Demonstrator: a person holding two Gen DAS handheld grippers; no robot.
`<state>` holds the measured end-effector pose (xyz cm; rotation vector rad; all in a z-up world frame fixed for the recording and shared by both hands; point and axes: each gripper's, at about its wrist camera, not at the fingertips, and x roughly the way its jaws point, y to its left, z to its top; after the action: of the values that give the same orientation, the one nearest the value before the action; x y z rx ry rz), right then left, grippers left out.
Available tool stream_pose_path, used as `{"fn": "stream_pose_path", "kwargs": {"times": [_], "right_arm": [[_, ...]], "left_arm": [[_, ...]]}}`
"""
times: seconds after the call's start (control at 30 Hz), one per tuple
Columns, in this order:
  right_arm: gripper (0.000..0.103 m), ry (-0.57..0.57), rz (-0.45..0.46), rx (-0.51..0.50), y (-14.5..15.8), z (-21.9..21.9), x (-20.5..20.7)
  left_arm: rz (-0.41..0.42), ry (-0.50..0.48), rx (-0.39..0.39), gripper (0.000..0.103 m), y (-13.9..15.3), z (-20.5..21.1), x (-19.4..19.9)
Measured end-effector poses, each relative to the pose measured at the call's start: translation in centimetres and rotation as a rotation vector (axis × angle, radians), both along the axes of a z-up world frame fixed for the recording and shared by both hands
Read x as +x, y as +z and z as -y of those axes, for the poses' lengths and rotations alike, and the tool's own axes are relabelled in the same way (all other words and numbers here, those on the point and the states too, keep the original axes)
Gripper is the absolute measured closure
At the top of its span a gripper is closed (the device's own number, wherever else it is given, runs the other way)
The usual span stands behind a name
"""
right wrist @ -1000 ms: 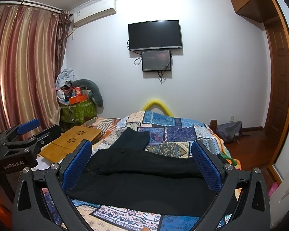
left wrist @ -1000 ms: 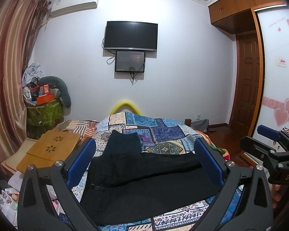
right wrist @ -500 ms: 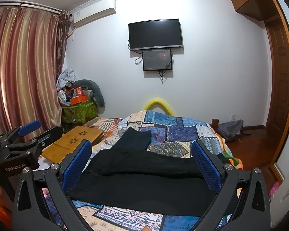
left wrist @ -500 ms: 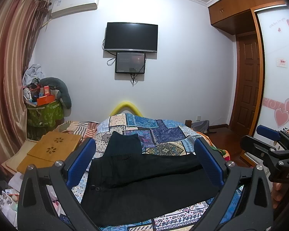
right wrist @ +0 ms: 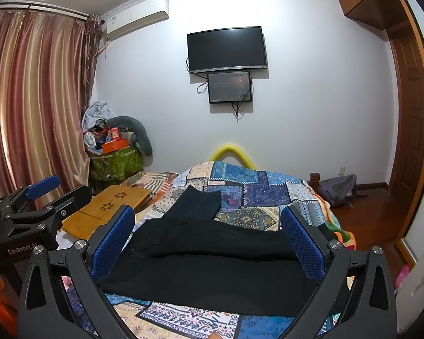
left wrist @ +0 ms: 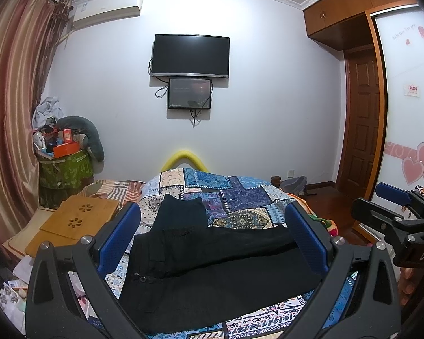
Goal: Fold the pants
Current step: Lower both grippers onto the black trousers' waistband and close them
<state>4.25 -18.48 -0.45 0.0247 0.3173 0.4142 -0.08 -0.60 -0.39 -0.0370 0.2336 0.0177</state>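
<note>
Left gripper (left wrist: 212, 231) has its blue-padded fingers (left wrist: 118, 237) spread wide, nothing between them, held in the air above the near edge of the bed (left wrist: 240, 197). Right gripper (right wrist: 209, 231) is the same: spread wide, holding nothing, also up off the bed. Each one shows at the edge of the other's view, so they sit side by side, apart from each other.

Black pants (left wrist: 212, 262) lie flat on the bed's patchwork quilt (left wrist: 234, 195), near end of the bed, legs running to the right, waistband with its button toward the left. Neither gripper touches them. A second dark garment (left wrist: 181, 212) lies just beyond the pants, further up the bed, its near edge meeting or overlapping them; can't tell which.

Left of the bed: wooden lap tray (left wrist: 76, 223), then a green bin (left wrist: 66, 169) piled with clutter by the curtain (left wrist: 11, 99). On the wall past the bed's far end: TV (left wrist: 190, 55) with a smaller screen (left wrist: 189, 93) directly under it. Right of the bed: wooden door (left wrist: 361, 121).
</note>
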Motion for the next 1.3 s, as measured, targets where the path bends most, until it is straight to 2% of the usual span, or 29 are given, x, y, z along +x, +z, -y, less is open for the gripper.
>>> {"fn": "stream_pose_path", "kwargs": {"times": [0.57,0.73,0.93,1.3], "right_arm": [[0.0,-0.011,-0.015,0.005,-0.5,0.3,0.4],[0.0,-0.019,-0.029,-0.002,-0.8,0.3,1.4],[0.0,-0.028,-0.059,-0.022,-1.8,0.1,4.2],[0.0,-0.072,-0.157,-0.108,-6.1,0.6,13.2]], "left_arm": [[-0.005,-0.004,0.006,0.0,-0.2,0.0,0.2],[-0.031,-0.01,0.008,0.0,-0.5,-0.4,1.4],[-0.083,-0.016,0.015,0.0,-1.1,-1.7,5.0],[-0.187,0.091,0.038,0.0,-3.5,-7.6,16.2]]}}
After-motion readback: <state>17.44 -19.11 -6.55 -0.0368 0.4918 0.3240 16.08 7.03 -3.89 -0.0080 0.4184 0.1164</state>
